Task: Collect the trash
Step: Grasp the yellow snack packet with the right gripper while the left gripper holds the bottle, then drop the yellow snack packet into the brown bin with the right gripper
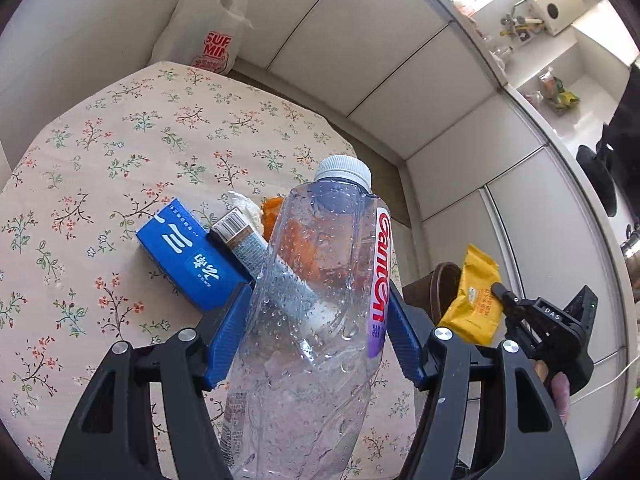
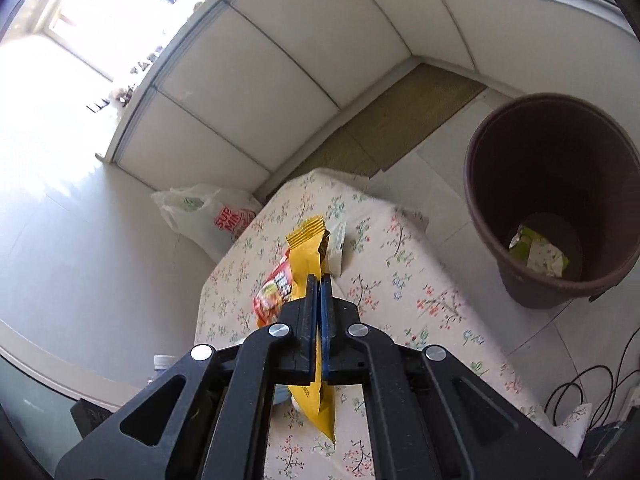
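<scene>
My left gripper is shut on a clear plastic bottle with a white cap and a red label, its blue pads pressing both sides. On the floral tablecloth behind the bottle lie a blue box, a grey carton, a white tissue and an orange scrap. My right gripper is shut on a yellow wrapper, lifted above the table. Under it lie a red snack packet and a white wrapper. The left wrist view also shows the right gripper with the yellow wrapper.
A brown bin stands on the floor right of the table, a green-white wrapper at its bottom. A white plastic bag leans beyond the table's far corner. White cabinets line the back. Black cables lie at the lower right.
</scene>
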A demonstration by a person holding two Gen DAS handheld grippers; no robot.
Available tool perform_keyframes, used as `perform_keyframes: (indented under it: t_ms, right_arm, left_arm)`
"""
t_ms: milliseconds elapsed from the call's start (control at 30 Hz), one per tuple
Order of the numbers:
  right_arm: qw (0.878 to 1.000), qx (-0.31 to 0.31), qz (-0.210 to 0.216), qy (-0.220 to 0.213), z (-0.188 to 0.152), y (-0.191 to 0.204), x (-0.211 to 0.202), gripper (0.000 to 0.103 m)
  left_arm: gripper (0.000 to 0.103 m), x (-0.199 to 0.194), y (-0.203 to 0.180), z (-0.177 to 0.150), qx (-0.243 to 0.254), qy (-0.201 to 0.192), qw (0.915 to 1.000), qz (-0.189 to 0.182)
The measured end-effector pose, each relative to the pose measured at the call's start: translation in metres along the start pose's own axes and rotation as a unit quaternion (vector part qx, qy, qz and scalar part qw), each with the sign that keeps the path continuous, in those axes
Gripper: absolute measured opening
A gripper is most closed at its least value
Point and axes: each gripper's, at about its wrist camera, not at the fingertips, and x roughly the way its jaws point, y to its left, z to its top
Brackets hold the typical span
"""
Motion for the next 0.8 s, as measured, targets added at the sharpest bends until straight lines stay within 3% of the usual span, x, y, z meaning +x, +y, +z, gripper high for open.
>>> perform_keyframes:
  t_ms: [267, 367, 500, 533, 567, 633, 800]
  right_arm:
    - [0.993, 0.009, -0.052, -0.109, 0.052, -0.045, -0.056, 0.001]
    - [0.983, -0.009, -0.112, -0.143, 0.065, -0.06, -0.066, 0.001]
    - [0.972, -0.032, -0.181, -0.147, 0.077, -0.077, -0.059, 0.007]
    - [0.97, -0.037, -0.196, -0.137, 0.078, -0.082, -0.054, 0.024]
    - [0.969, -0.038, -0.206, -0.133, 0.08, -0.086, -0.052, 0.054]
    - [0.966, -0.037, -0.218, -0.131, 0.082, -0.092, -0.052, 0.089]
    - [0.947, -0.06, -0.266, -0.17, 0.085, -0.09, -0.072, 0.096]
  left_arm:
    - [0.064, 0.017, -0.021, -0.004, 0.016, 0.004, 0.9997, -0.017]
    - [0.064, 0.023, -0.03, -0.004, 0.022, 0.005, 0.9993, -0.03]
    - [0.064, 0.032, -0.046, -0.005, 0.026, 0.007, 0.9976, -0.064]
    - [0.064, 0.034, -0.052, -0.005, 0.029, 0.008, 0.9969, -0.073]
    - [0.064, 0.037, -0.058, -0.006, 0.033, 0.008, 0.996, -0.082]
    - [0.064, 0.042, -0.07, -0.007, 0.038, 0.011, 0.994, -0.101]
    - [0.064, 0.064, -0.102, -0.007, 0.033, 0.036, 0.9849, -0.166]
